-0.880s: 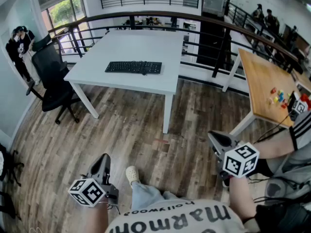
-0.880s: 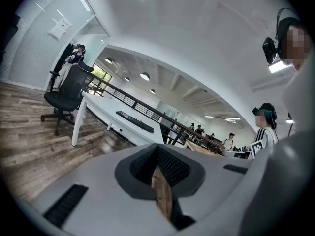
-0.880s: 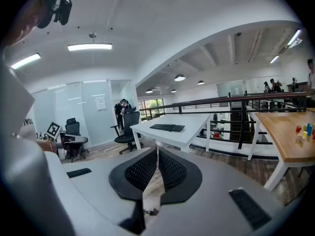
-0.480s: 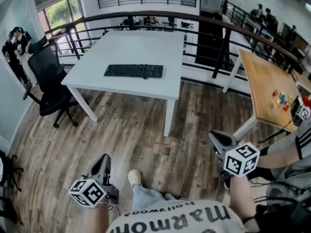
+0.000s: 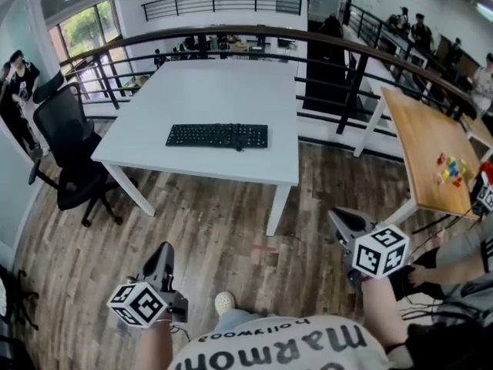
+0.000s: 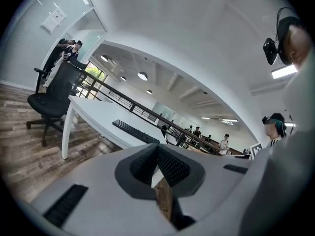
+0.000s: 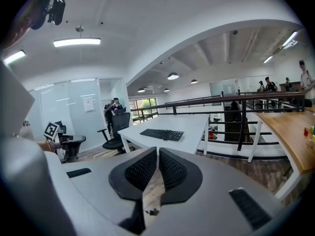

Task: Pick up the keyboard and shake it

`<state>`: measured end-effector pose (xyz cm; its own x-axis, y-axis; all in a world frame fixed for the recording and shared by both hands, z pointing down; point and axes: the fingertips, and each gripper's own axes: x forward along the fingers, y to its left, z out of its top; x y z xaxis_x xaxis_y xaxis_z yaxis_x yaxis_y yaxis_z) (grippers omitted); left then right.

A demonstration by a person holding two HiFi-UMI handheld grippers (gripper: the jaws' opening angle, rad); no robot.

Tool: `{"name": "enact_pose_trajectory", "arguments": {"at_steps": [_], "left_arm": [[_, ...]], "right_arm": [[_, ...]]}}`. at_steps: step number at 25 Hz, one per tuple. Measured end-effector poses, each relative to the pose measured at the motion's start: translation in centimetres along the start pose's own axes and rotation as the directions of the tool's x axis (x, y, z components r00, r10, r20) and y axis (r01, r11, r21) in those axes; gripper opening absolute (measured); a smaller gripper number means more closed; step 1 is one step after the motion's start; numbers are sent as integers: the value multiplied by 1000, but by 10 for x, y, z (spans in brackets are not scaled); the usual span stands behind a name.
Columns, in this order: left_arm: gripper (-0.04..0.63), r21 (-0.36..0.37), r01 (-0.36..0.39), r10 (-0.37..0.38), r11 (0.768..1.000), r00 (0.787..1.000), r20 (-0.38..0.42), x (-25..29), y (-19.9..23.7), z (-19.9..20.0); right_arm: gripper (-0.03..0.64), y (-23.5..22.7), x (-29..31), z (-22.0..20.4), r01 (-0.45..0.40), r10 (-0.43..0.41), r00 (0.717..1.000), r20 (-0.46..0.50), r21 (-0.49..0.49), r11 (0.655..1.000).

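Observation:
A black keyboard [image 5: 217,136] lies flat on a white table [image 5: 231,83] some way ahead of me; both gripper views also catch the keyboard [image 6: 135,132] [image 7: 162,134]. My left gripper [image 5: 163,254] hangs low at the bottom left over the wooden floor, far short of the table. Its jaws [image 6: 157,150] are shut with nothing between them. My right gripper [image 5: 343,222] is at the lower right, also well away from the keyboard. Its jaws [image 7: 157,155] are shut and empty.
A black office chair [image 5: 65,153] stands left of the white table, with people [image 5: 15,83] behind it. A dark railing [image 5: 339,48] runs behind the table. A wooden table [image 5: 424,137] with small coloured blocks [image 5: 451,166] is at the right, beside another person's arm [image 5: 462,249].
The white table and keyboard have come nearer and sit lower in the head view. Both grippers keep the same places in the view, still shut.

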<state>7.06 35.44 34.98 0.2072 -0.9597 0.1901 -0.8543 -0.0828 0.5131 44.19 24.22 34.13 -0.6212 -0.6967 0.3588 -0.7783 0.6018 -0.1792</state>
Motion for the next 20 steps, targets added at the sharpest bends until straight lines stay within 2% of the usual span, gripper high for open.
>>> {"name": "enact_pose_trajectory", "arguments": {"at_steps": [5,12,15,20], "left_arm": [[2,42,70,-70,997,998,-1,44,32,52],[2,95,123,-118,988,992,-53,78,80,97],[2,92,136,-129,986,988,-79,87,106,102],[2,42,143,-138,989,984,-115,110,135,104]], "right_arm": [[43,13,50,32,29,-31,998,50,38,999],[43,30,120,47,93,-97,995,37,89,992],[43,44,146,42,114,-116,993,15,90,989],[43,55,171,26,149,-143,988,-60,101,984]]}}
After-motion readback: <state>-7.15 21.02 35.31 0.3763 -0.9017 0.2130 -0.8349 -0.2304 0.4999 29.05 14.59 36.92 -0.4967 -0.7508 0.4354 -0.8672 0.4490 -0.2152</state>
